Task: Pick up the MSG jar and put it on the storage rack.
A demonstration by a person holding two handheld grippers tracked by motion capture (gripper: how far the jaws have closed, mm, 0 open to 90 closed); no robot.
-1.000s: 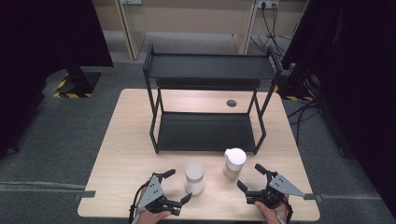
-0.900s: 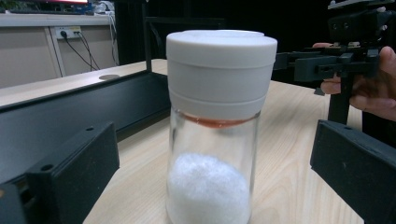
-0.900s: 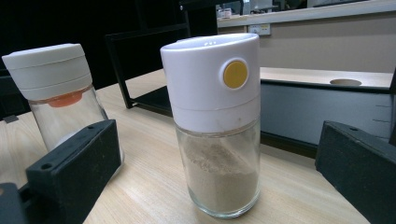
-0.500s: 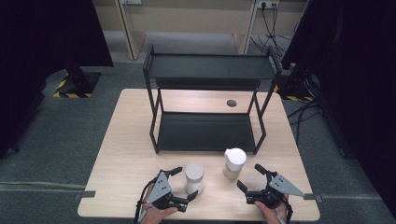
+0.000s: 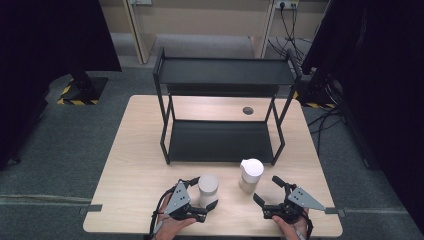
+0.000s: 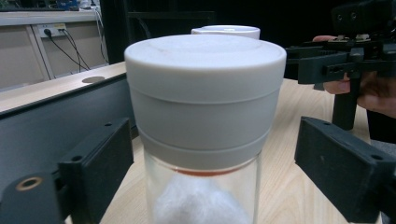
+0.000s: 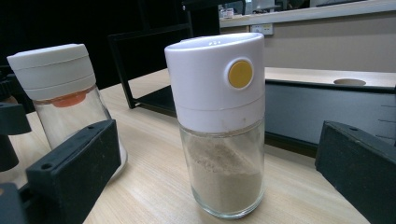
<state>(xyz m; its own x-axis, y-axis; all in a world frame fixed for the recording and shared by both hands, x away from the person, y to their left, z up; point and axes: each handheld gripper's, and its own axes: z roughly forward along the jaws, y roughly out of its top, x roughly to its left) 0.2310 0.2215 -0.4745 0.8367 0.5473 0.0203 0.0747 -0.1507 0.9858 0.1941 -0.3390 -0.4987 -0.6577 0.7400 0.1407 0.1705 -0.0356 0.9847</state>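
Note:
A glass jar with a grey lid stands near the table's front edge, holding white powder. My left gripper has it between its jaws, which have just been closing. Small gaps still show on both sides of the jar, so the gripper is open. To the right stands a second jar with a white lid and yellow button, half full of beige powder. My right gripper sits open just in front of it, its jaws wide on either side and not touching.
A black two-level shelf rack stands at the middle and back of the wooden table, both levels bare. A round hole is in the tabletop behind it. Cables run along the floor at the back right.
My left gripper has slid to the right, so its jaws now flank the grey-lidded jar, and they stand narrower. The right gripper and both jars have not moved.

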